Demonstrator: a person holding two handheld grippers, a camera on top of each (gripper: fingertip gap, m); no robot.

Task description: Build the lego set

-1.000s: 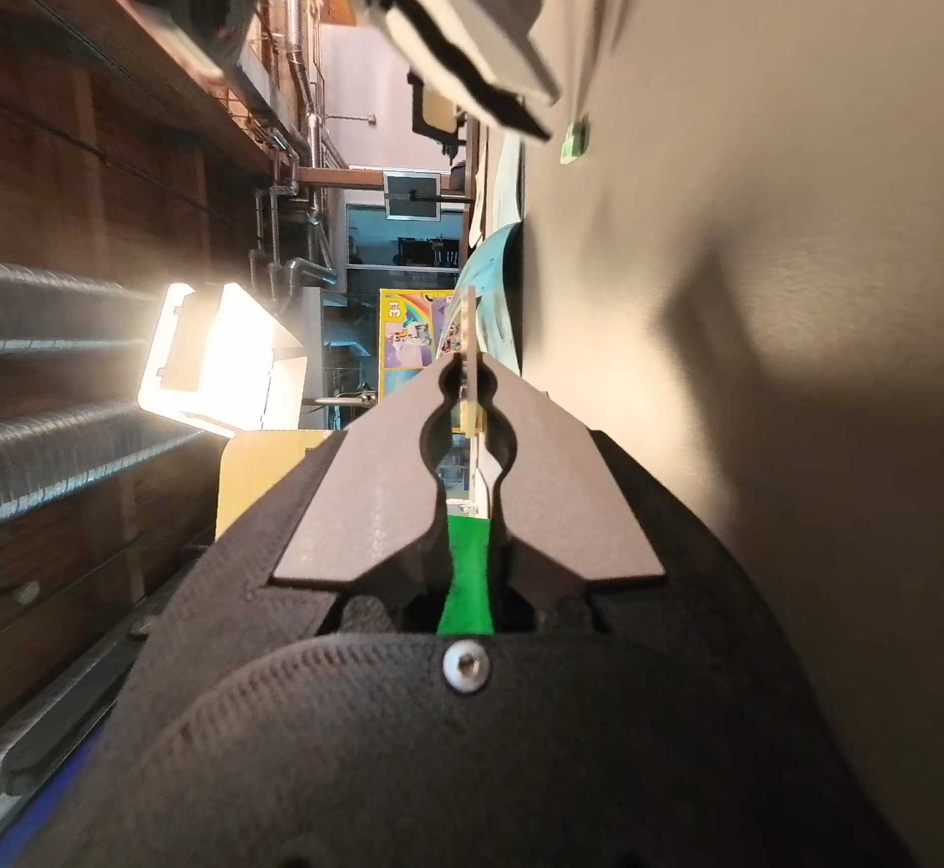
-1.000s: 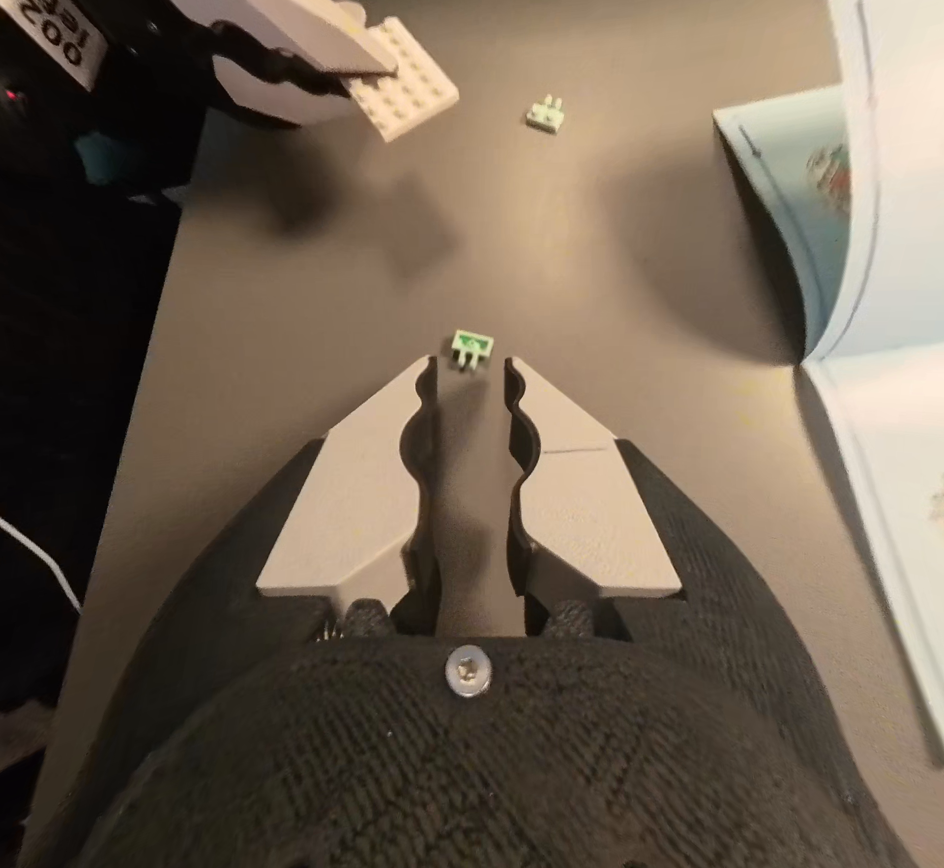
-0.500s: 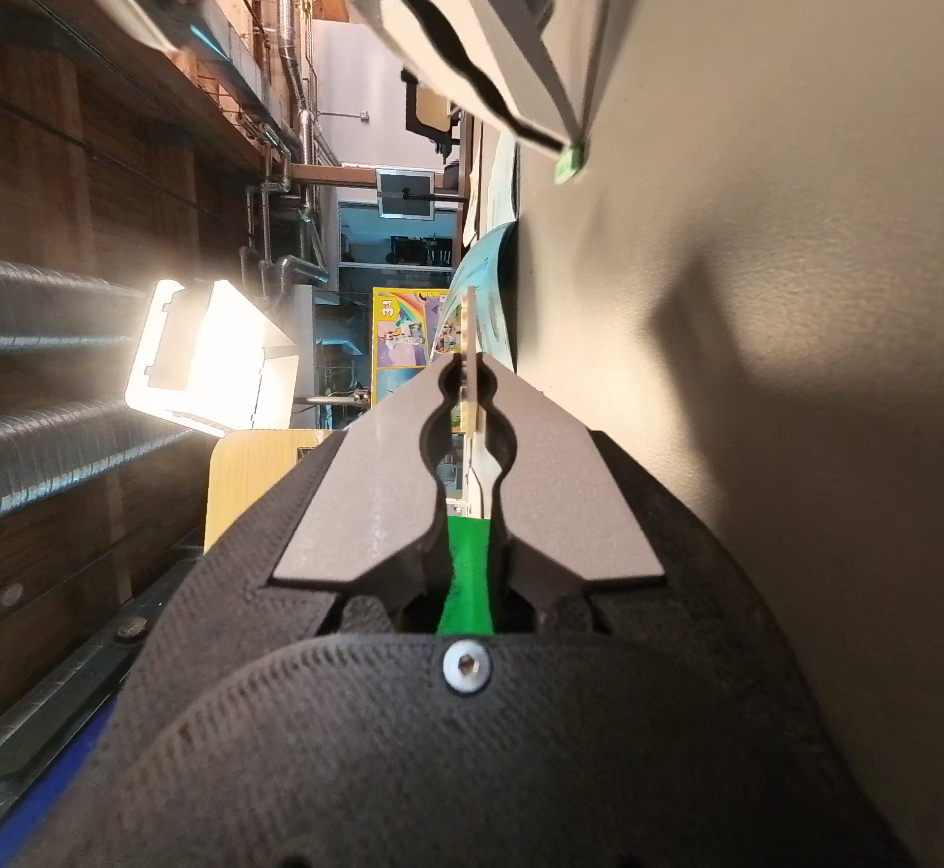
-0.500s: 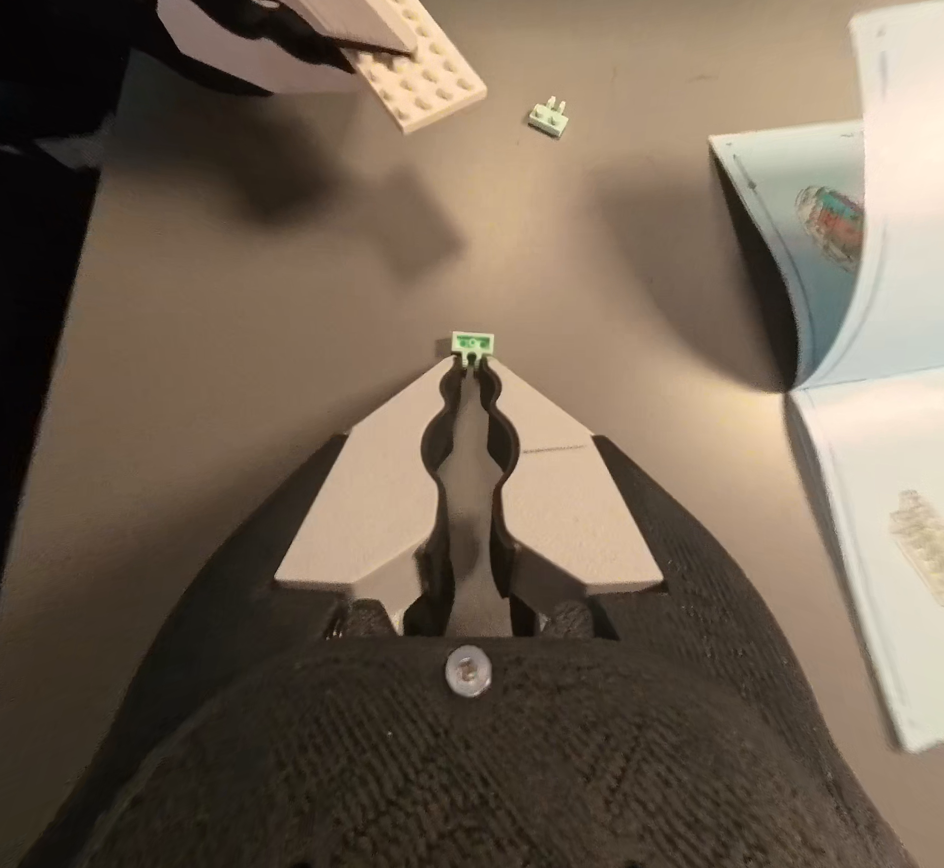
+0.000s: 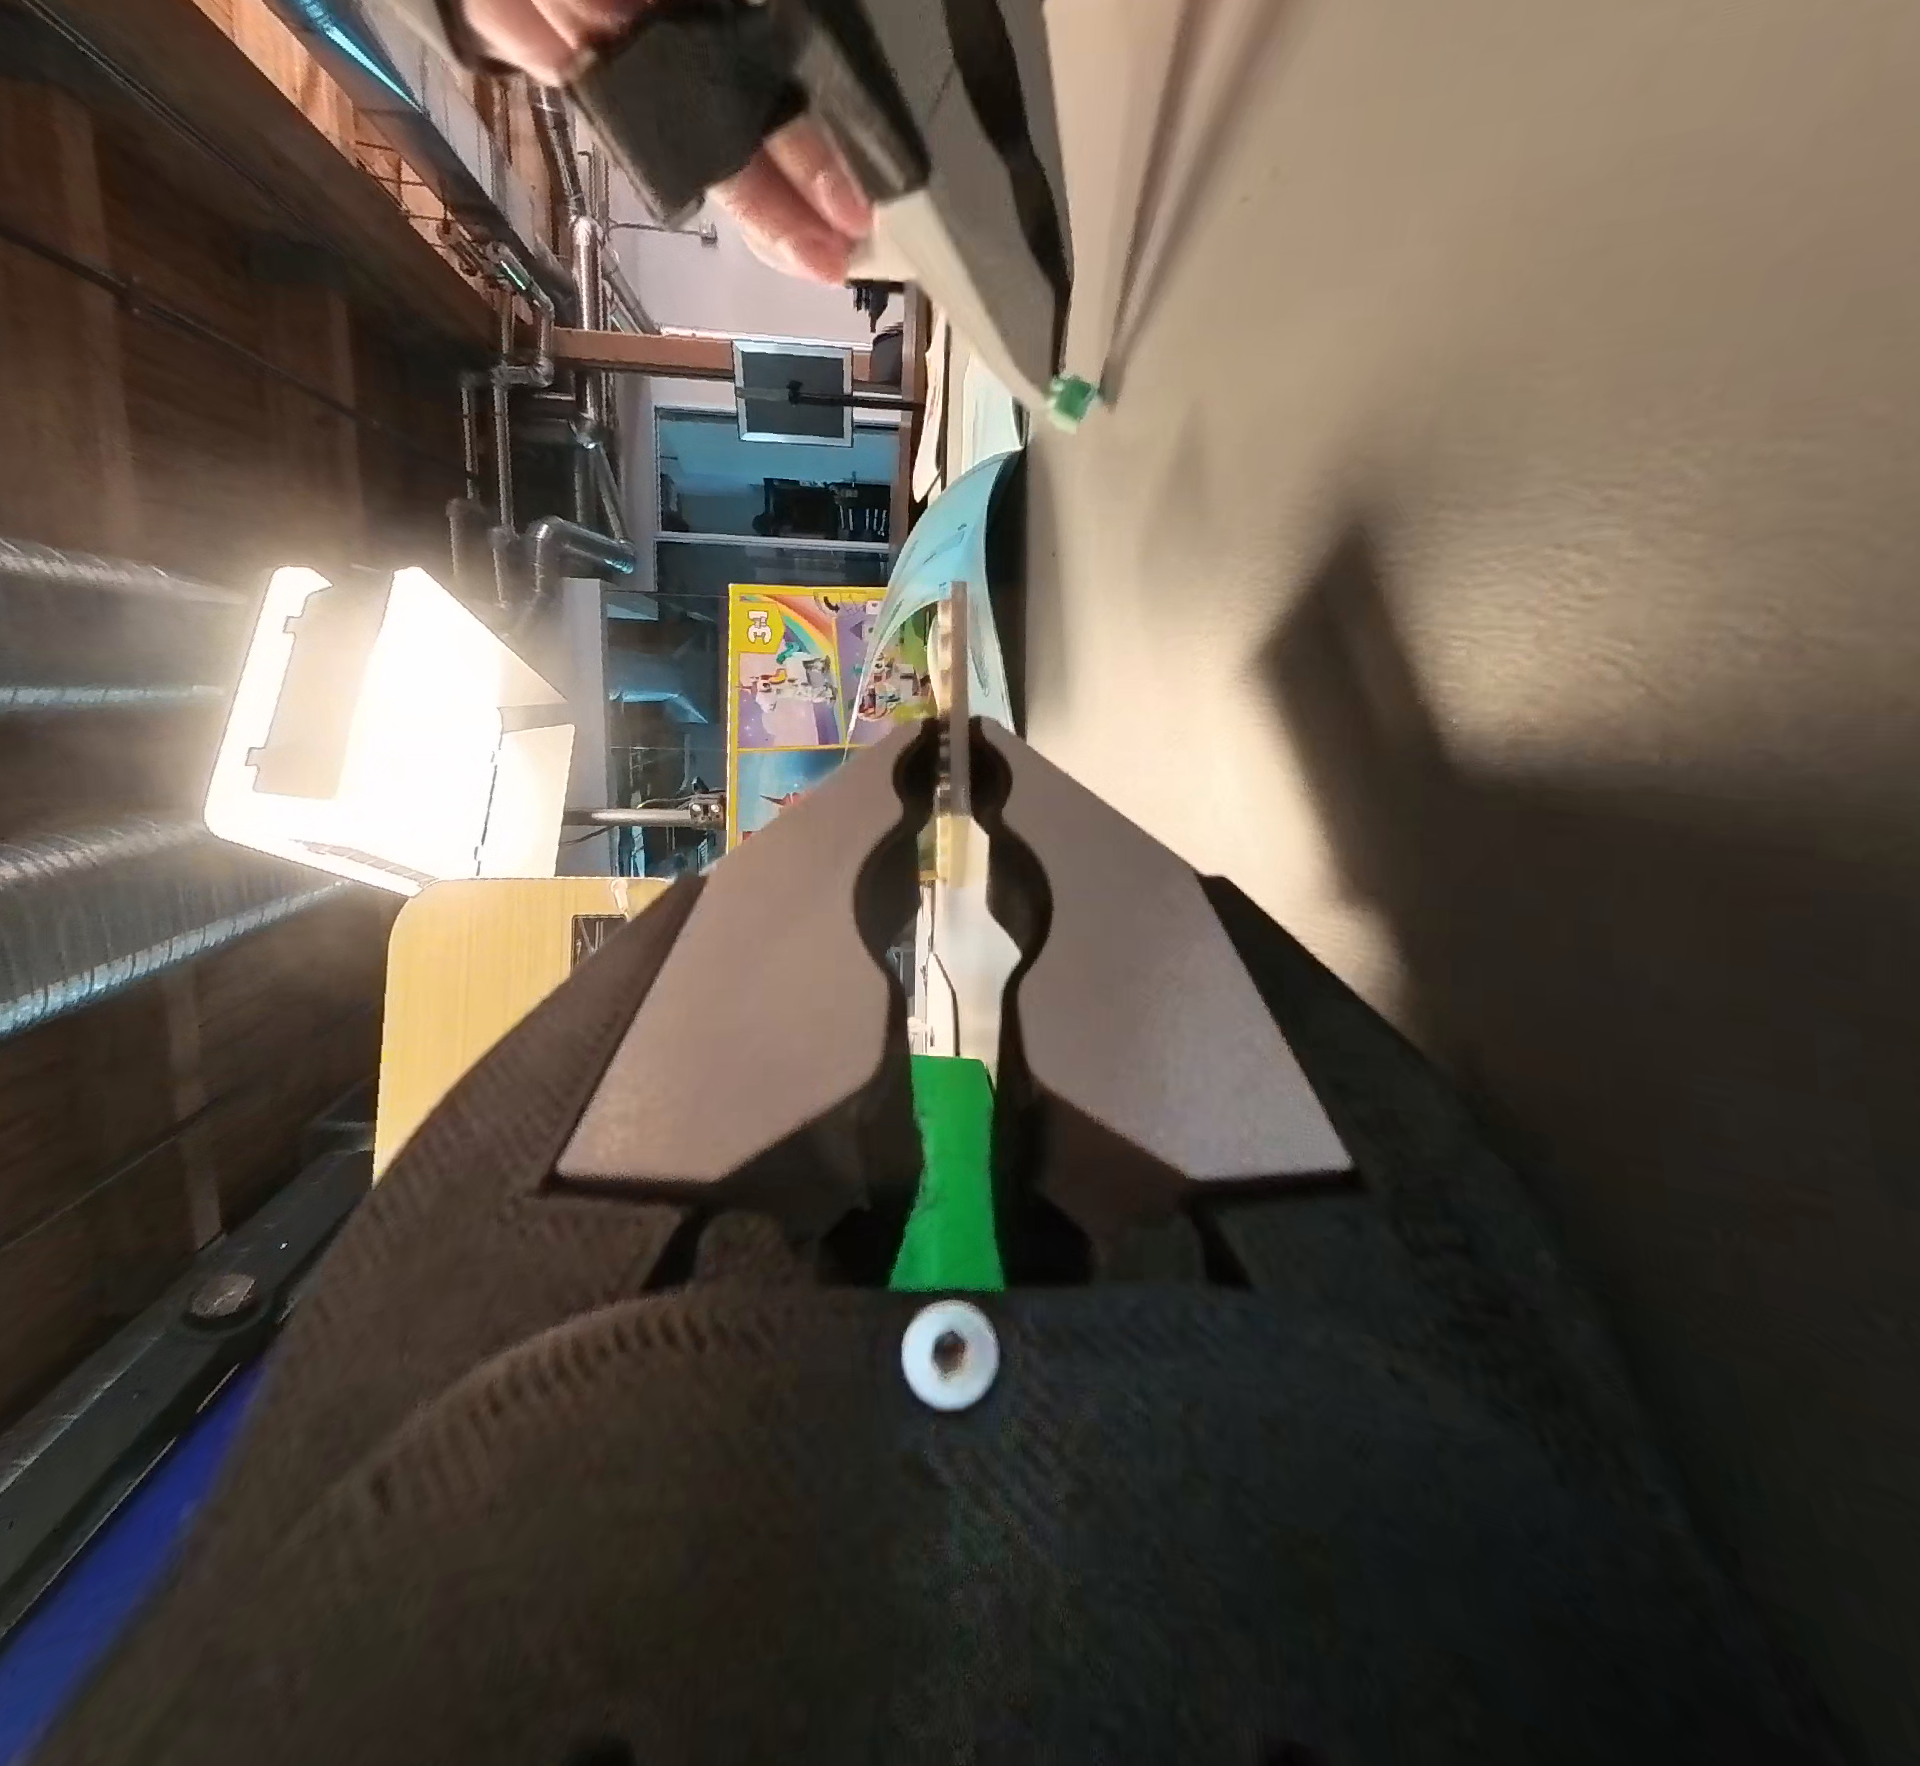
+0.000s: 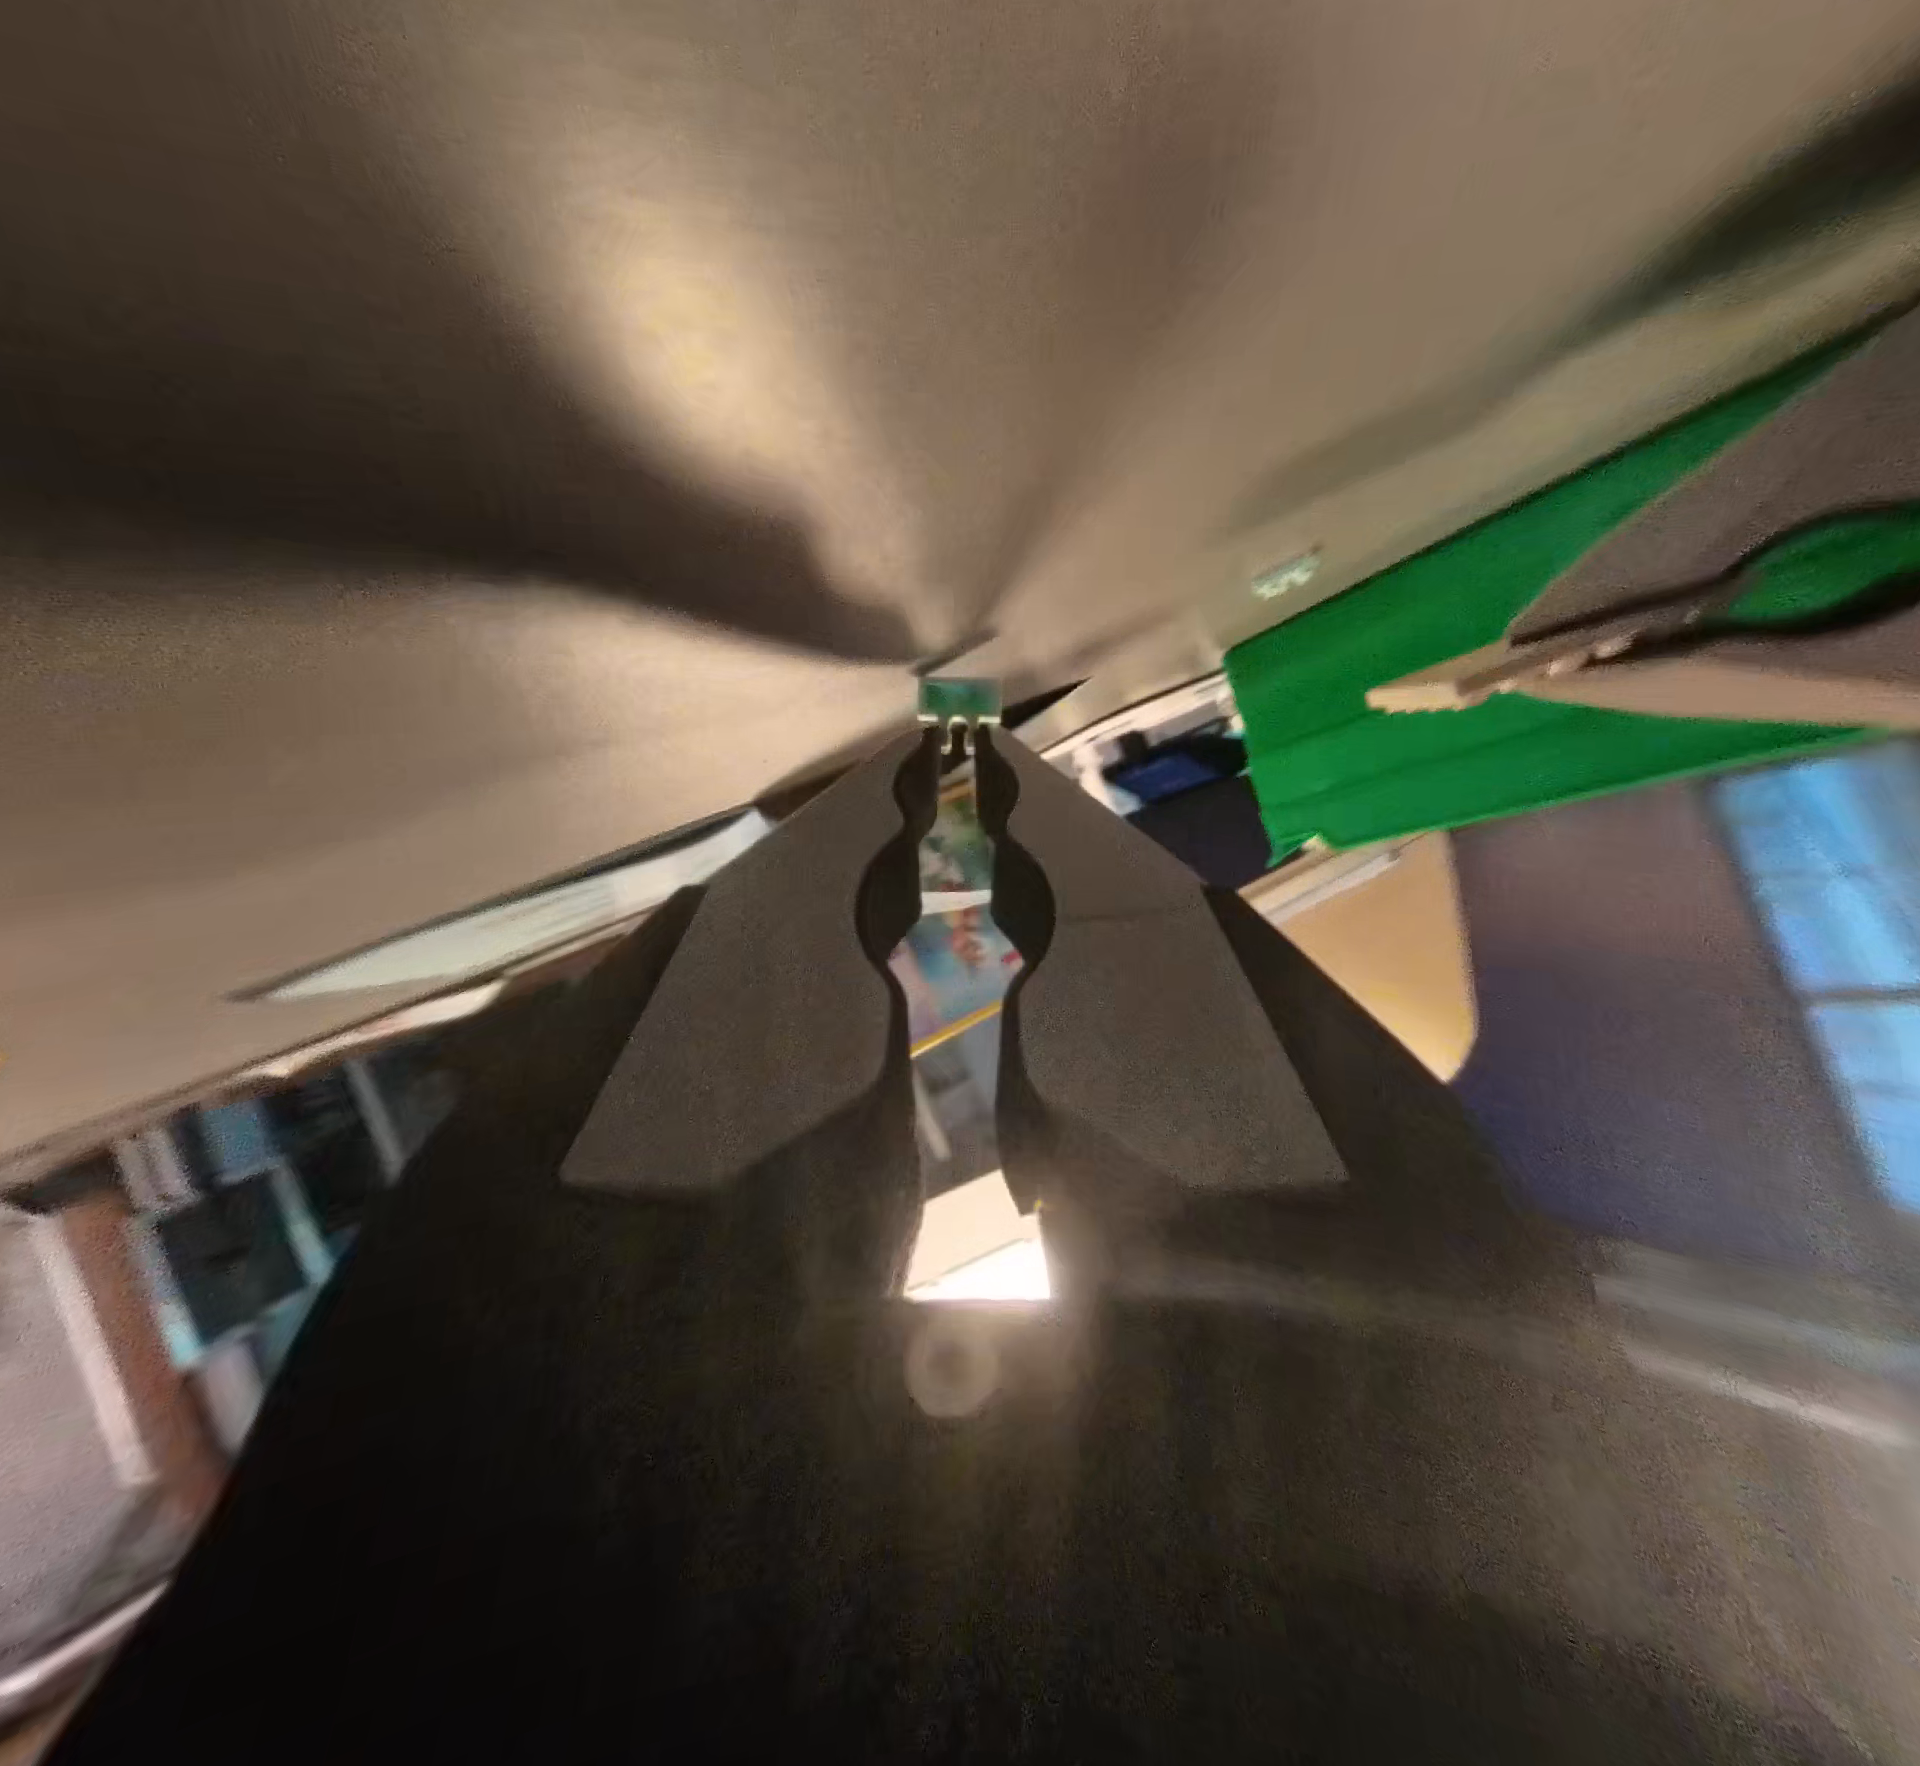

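My left gripper [image 5: 956, 745] is shut on a white studded plate [image 5: 958, 667], seen edge-on and held in the air beside the grey table [image 5: 1507, 573]. My right gripper [image 6: 958, 729] is shut on a small light-green brick [image 6: 958, 696], lifted just off the table and close to it. In the left wrist view the right gripper [image 5: 1060, 366] comes in from the top with the green brick [image 5: 1072, 397] at its tips and a hand behind it. In the blurred right wrist view the plate [image 6: 1434, 696] shows at the right.
An open instruction booklet [image 5: 940, 553] lies on the table, with the colourful set box [image 5: 790, 708] behind it. A second small green piece [image 6: 1286, 578] lies on the table. A bright green object [image 6: 1382, 760] stands behind the left gripper. My right fingertips sit around 10 centimetres from my left ones.
My right gripper closed on the small green brick, lifted it off the table and swung round toward the left gripper. The left gripper kept the plate almost still.
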